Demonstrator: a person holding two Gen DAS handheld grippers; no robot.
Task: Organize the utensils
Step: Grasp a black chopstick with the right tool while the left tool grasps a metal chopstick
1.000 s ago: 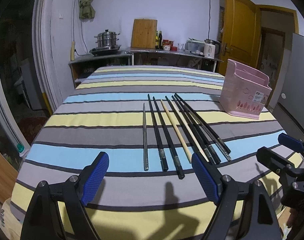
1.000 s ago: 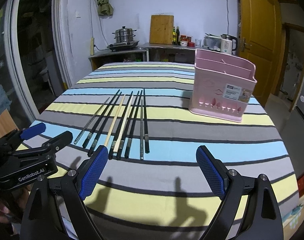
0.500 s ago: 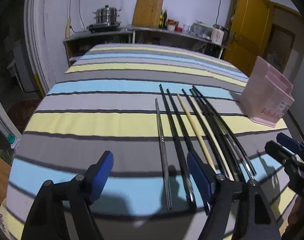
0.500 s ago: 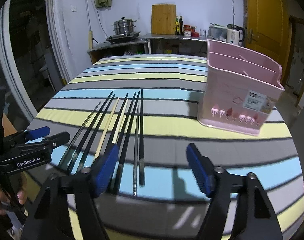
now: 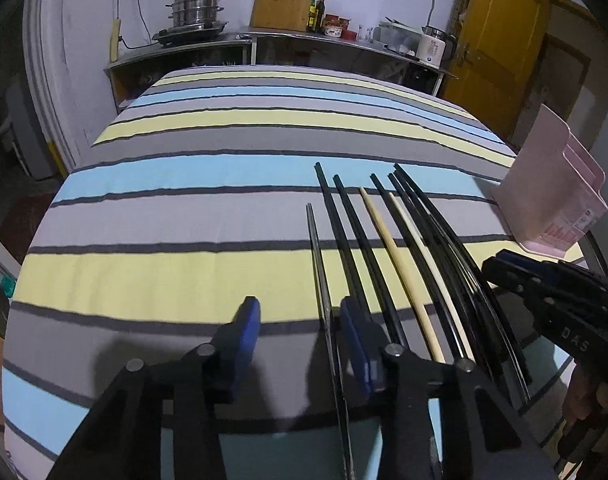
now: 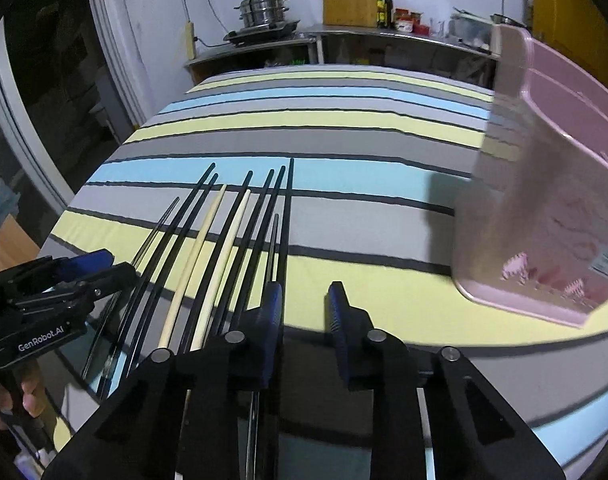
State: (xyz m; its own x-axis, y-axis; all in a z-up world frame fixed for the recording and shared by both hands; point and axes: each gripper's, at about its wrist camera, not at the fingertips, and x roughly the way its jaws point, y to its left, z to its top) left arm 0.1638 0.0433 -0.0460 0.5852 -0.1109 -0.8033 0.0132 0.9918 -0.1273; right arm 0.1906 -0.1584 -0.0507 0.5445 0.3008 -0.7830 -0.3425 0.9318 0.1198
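Several chopsticks lie side by side on the striped tablecloth (image 5: pixel 184 272): a silver one (image 5: pixel 318 264) at the left, black ones (image 6: pixel 264 208) and two pale wooden ones (image 6: pixel 208 240). My left gripper (image 5: pixel 300 336) hovers low over the near end of the silver chopstick, which runs between its blue pads close to the right one. Its jaws are closing with a gap still showing. My right gripper (image 6: pixel 304 312) is closing beside the rightmost black chopstick (image 6: pixel 289 200), which passes by its left pad. A pink utensil holder (image 6: pixel 544 200) stands upright to the right.
Each gripper shows in the other's view: the right one (image 5: pixel 500 264), the left one (image 6: pixel 108 268), with a hand below it. A counter (image 5: pixel 344 40) with a steamer pot, cutting board and kettle stands beyond the table. A yellow door (image 5: pixel 500 40) is at the back right.
Both grippers have moved forward and down to the near ends of the chopsticks. Their jaws have narrowed from wide open to a small gap.
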